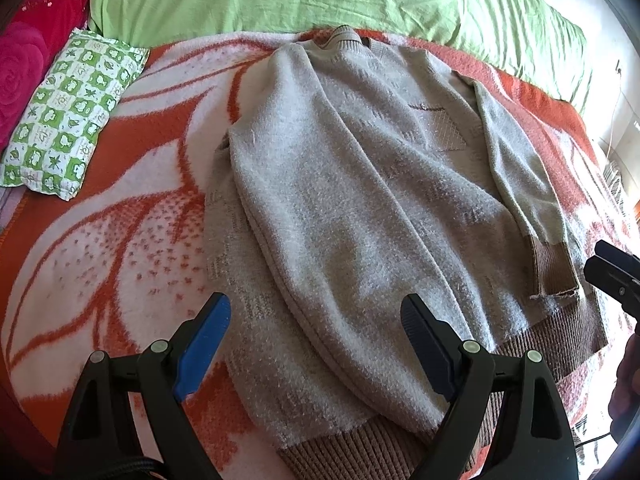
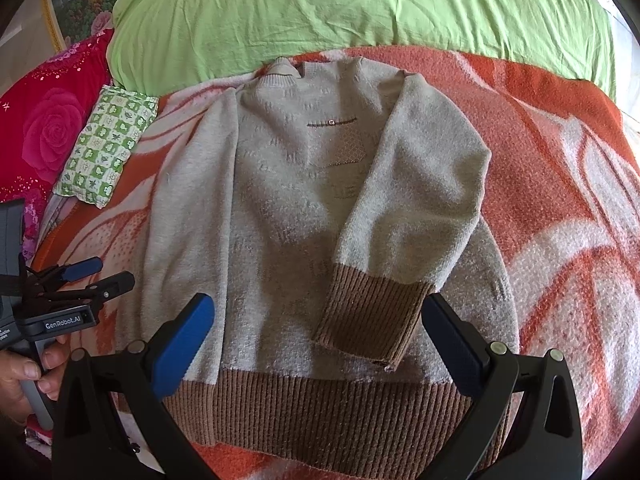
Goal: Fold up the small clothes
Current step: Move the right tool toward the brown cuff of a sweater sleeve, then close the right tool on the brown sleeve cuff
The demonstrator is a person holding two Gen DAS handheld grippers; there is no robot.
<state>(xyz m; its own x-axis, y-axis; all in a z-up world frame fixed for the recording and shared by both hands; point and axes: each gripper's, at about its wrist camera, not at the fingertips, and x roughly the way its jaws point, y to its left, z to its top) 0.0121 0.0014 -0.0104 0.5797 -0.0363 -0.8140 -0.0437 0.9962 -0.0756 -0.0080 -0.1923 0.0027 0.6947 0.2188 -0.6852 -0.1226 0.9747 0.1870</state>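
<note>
A grey knit sweater (image 2: 288,208) with a brown ribbed hem (image 2: 320,412) lies flat, collar away from me, on an orange-and-white blanket (image 2: 560,208). Both sleeves are folded in over the body; the right sleeve's brown cuff (image 2: 372,320) rests just above the hem. My right gripper (image 2: 320,308) hovers open over the hem and that cuff, holding nothing. My left gripper (image 1: 316,312) is open above the folded left sleeve (image 1: 320,208) near the sweater's lower left, also holding nothing. It shows again as the left gripper (image 2: 96,276) at the sweater's left side, held by a hand (image 2: 20,372).
A green sheet (image 2: 360,12) covers the far part of the bed. A small green-and-white checked pillow (image 2: 108,148) and a red rose-print cushion (image 2: 48,132) lie left of the sweater. Bare blanket extends to the right.
</note>
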